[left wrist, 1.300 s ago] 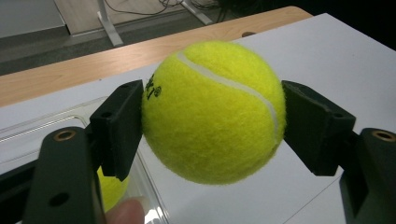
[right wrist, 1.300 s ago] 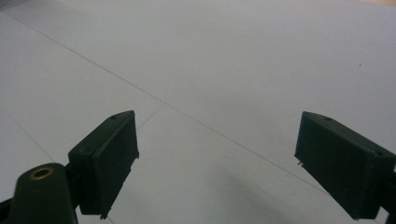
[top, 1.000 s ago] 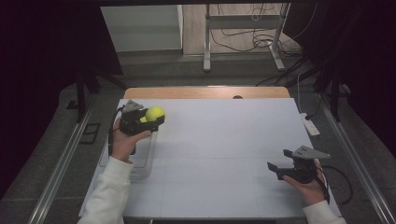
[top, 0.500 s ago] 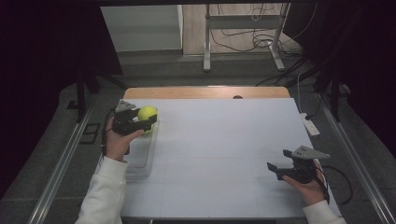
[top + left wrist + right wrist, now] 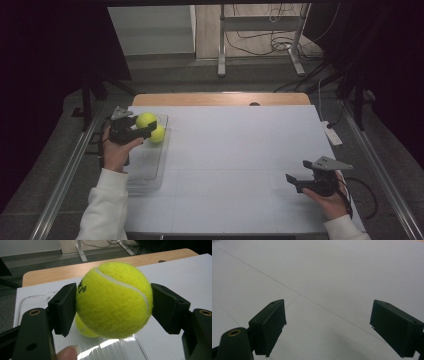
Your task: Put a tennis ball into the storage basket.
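At the left of the table [image 5: 240, 150], a clear tray [image 5: 145, 172] is laid along the edge of the white surface. The left gripper [image 5: 142, 131] is held over the tray's far end, gripped from below by a hand [image 5: 116, 152] in a white sleeve. A yellow ball [image 5: 146, 120] is clamped between its jaws; in the left gripper view the ball [image 5: 113, 300] is seen pressed on both sides by the black pads [image 5: 63, 307], with its white seam and a dark printed mark turned upward. A second ball [image 5: 158, 134] is seen just beside and below the first, inside the tray's far end; in the left gripper view this second ball [image 5: 83, 328] is partly hidden behind the held one, and the tray [image 5: 32, 298] is seen beneath both.

The middle of the table is covered by the white sheet, crossed by thin lines.

At the right, near the front edge, the right gripper [image 5: 295, 179] is held low over the sheet, well apart from the tray. Its jaws are spread wide with nothing between them, as seen in the right gripper view, where the right gripper [image 5: 332, 327] is shown over bare sheet.
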`<state>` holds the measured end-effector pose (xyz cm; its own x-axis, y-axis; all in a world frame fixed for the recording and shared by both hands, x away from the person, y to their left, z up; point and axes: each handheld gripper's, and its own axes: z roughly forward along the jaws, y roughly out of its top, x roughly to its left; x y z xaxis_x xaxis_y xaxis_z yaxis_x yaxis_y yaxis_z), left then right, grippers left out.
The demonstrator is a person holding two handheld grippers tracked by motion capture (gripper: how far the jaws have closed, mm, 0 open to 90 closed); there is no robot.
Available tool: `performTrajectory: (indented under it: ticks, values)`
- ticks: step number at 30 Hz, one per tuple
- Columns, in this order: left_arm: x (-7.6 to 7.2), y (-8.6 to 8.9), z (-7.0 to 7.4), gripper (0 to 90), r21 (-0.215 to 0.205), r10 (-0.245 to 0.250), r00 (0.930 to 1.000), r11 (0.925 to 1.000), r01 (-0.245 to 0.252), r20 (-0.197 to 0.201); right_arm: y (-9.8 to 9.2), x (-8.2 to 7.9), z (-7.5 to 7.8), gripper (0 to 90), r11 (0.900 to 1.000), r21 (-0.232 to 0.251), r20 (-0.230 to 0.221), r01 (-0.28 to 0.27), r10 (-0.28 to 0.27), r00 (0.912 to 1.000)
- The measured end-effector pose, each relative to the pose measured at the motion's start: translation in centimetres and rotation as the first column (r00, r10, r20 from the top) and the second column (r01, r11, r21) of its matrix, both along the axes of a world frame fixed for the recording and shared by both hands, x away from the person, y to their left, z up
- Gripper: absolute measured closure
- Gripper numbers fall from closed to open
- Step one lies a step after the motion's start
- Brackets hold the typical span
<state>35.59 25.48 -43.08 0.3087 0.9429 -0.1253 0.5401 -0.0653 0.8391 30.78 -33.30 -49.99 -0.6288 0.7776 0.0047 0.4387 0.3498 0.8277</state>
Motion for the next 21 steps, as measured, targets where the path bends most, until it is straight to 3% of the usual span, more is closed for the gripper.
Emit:
performTrajectory:
  ticks: [10,21]
  values:
    - [-0.1,1.6,-0.2,26.7,-0.001,0.039,0.9992,0.9992,-0.039,-0.013,0.0,0.0,0.0,13.4,1.0,-0.002,0.0,0.0,0.0,1.0]
    - [-0.1,1.9,-0.7,26.7,0.012,0.049,0.9981,0.9987,-0.049,-0.037,0.0,0.0,0.0,13.4,1.0,-0.001,-0.002,-0.002,0.002,1.0]
